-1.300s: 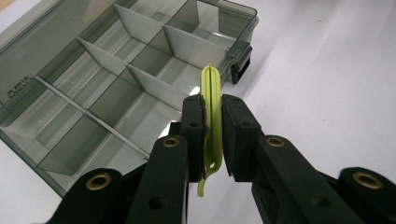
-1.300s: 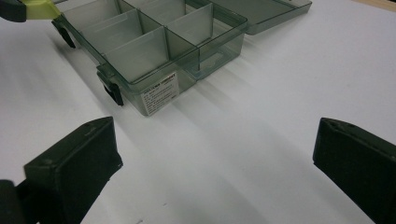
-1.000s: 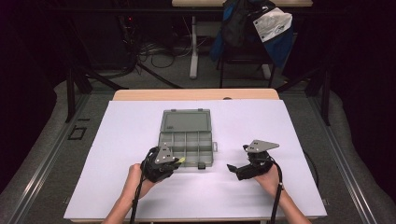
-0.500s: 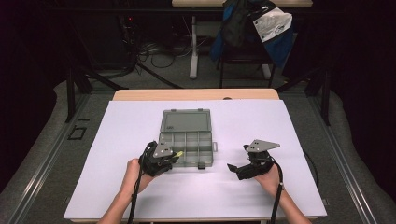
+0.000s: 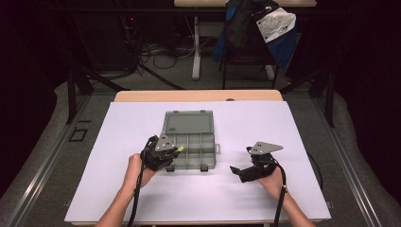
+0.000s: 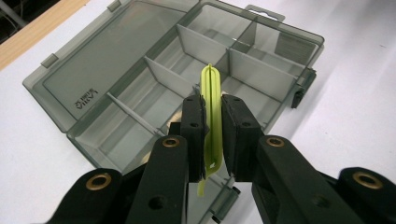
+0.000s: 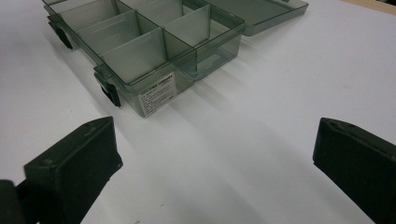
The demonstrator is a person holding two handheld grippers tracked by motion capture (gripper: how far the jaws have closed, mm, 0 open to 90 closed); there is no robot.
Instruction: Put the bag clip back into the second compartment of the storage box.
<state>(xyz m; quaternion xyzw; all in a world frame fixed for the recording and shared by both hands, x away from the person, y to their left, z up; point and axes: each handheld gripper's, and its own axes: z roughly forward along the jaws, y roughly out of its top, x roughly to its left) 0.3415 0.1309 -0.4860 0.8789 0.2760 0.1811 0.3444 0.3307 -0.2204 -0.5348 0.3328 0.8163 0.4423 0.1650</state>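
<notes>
One yellow-green strip (image 6: 211, 119) is gripped between the jaws of the left gripper (image 6: 212, 123) above the open compartment box (image 6: 116, 70). The jaws of the right gripper (image 7: 212, 154) are held wide apart over the white tabletop (image 7: 261, 112).

Bright table, dark surroundings, soft shadows

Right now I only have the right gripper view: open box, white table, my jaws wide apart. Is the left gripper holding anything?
Observer: Yes. The left gripper is shut on a thin yellow-green strip, seen edge-on between its pads.
Operator: Where is it relative to the box?
Observer: In the high view it sits at the near left corner of the box, strip pointing over the compartments.
Operator: Anything in the compartments there?
Observer: The ones in the left gripper view look empty; the part behind the jaws I can't tell.
Operator: And my gripper?
Observer: The right gripper sits right of the box, apart from it.
</notes>
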